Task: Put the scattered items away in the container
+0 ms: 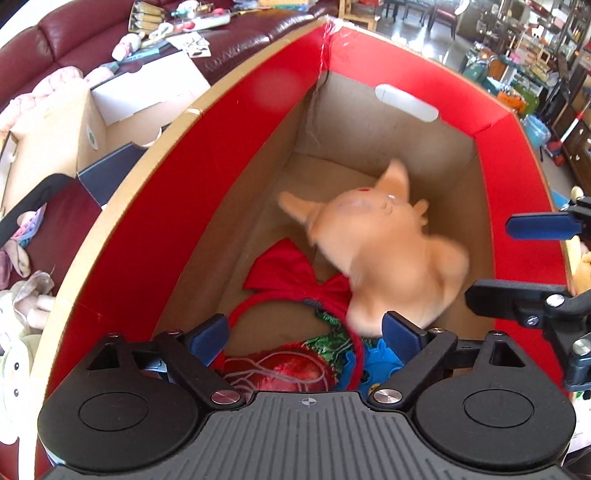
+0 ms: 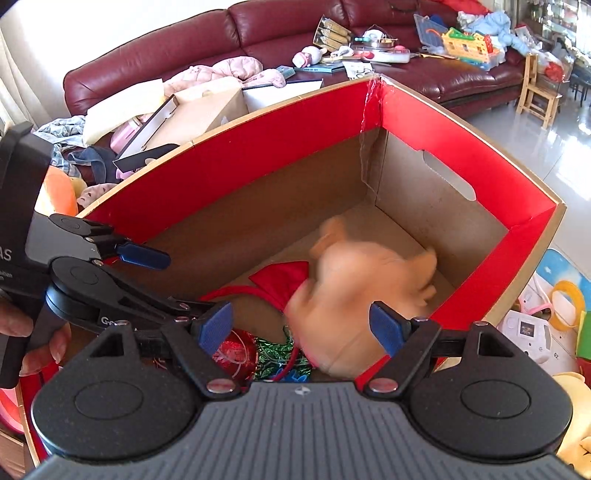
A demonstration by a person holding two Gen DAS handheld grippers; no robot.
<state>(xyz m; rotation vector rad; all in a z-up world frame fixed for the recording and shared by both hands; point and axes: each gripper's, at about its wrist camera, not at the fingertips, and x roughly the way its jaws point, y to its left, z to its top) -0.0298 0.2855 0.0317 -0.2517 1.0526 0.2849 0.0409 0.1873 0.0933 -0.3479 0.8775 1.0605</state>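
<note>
— What's in the box from where you sit?

— I'm looking down into a big cardboard box [image 1: 229, 155], red on its upper inside band and plain brown below, with an oblong handle slot [image 1: 406, 101] cut in the far wall. A peach-coloured plush toy [image 1: 384, 258] is in it, soft and rounded with pointed ears, so blurred that I can't tell whether it rests on the floor of the box or is in the air. It's on the right half, near the middle.

— Anything under it?

— A red fabric bow [image 1: 295, 273] on a thin red hairband lies flat on the bottom, left of the plush. Nearer to me there's a shiny red foil ball [image 1: 284, 369] with pale string over it, crinkled green foil [image 1: 332, 332], and a blue plastic piece [image 1: 380, 358] just beside that.

— And your grippers?

— My left gripper [image 1: 306, 332] is spread wide over the near end of the box, blue pads apart, nothing pinched; the plush shows past its right finger. My right gripper [image 2: 303, 328] is released as well, the plush blurred between and beyond its blue pads [image 2: 214, 325] but not squeezed.

— Around the box?

— A dark red leather sofa [image 2: 280, 22] behind, heaped with toys, papers and a smaller open carton [image 2: 207, 107].
</note>
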